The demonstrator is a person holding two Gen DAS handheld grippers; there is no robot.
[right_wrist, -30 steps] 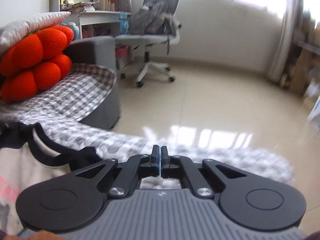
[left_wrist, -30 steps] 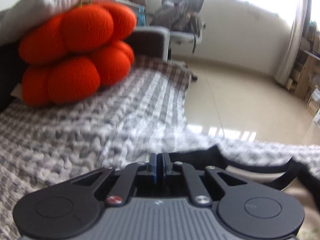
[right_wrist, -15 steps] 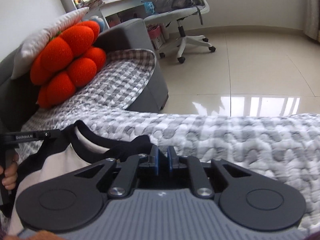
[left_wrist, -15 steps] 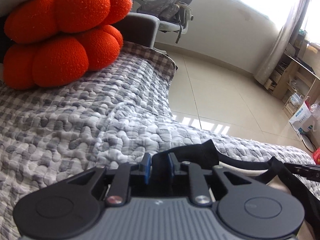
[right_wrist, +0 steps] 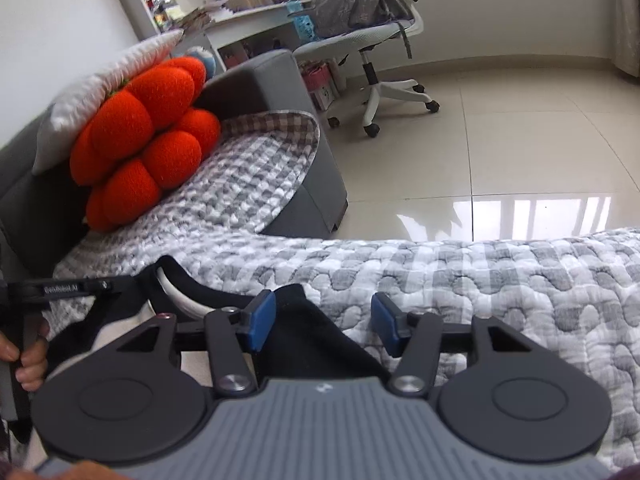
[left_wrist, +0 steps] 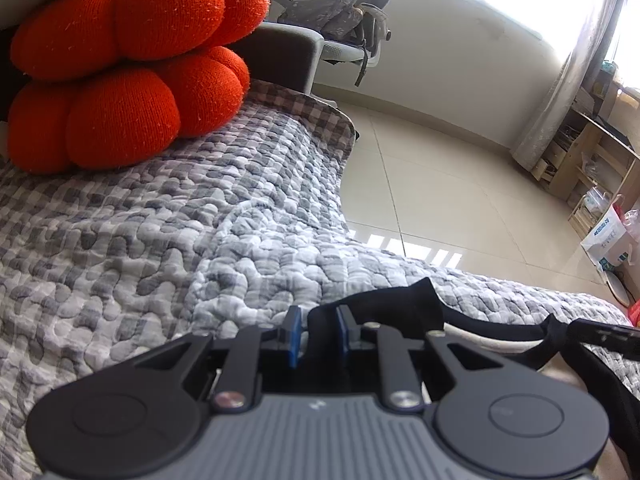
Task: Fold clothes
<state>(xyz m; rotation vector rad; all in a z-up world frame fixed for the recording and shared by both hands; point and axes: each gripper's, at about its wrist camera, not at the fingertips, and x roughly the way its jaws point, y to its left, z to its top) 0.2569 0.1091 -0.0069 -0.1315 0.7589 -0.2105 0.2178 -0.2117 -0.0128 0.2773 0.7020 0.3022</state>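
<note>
Two hand-held grippers work the black-trimmed shirt (right_wrist: 304,336) lying on the quilted sofa cover (right_wrist: 500,280): left hand-held gripper (left_wrist: 318,334) slightly parted around fabric, right hand-held gripper (right_wrist: 324,326) spread wide. Each should seat cloth deep before closing.

orange cushion (left_wrist: 124,68) blocking far left, bare quilt (right_wrist: 520,280) passable right

You have a sofa covered by a grey-and-white checked quilt (right_wrist: 500,280); on it lies the dark-trimmed garment (right_wrist: 320,340) (cream body, black neckline), and an orange puffy cushion (left_wrist: 120,64) rests at the far end.
</note>
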